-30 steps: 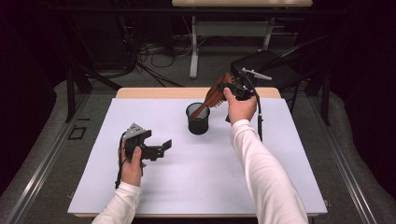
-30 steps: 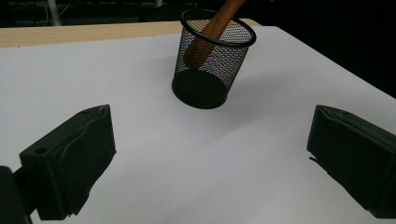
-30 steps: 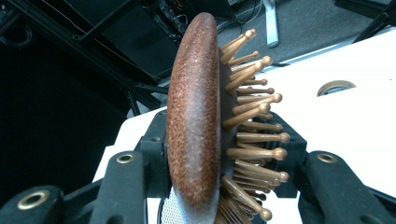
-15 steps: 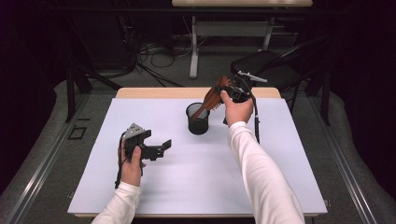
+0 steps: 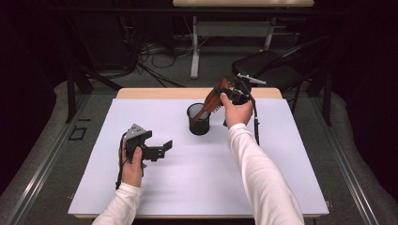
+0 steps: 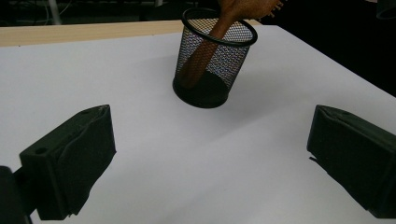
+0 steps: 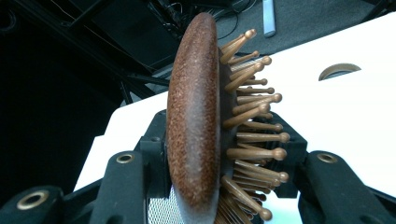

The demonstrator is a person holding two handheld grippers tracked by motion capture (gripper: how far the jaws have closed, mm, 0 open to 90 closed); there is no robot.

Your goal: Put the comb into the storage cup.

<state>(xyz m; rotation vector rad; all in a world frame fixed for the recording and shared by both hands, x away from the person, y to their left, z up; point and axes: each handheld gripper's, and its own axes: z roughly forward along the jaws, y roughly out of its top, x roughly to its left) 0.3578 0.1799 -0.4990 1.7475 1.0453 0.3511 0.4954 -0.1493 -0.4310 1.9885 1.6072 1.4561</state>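
Note:
A black mesh cup (image 5: 198, 120) stands upright at the back middle of the white table (image 5: 281, 178). A brown wooden hairbrush (image 5: 212, 101) leans out of it to the right, handle down inside the cup. My right gripper (image 5: 228, 95) is shut on the brush head, just right of and above the cup. In the right gripper view the bristled head (image 7: 201, 116) sits between the jaws of the right gripper (image 7: 222, 140). My left gripper (image 5: 164, 149) rests open and holding nothing on the table's left, pointing toward the cup (image 6: 215, 51), with the brush handle (image 6: 204, 49) seen through the mesh.
A bare wooden strip (image 5: 155, 93) runs along the table's far edge. A dark chair (image 5: 277, 70) stands behind the back right corner, and cables (image 5: 141, 61) lie on the floor behind the table. A cable (image 5: 256, 124) hangs from the right gripper.
My right gripper has shifted slightly left toward the cup with the brush, whose handle stays in the cup. The left gripper has not moved.

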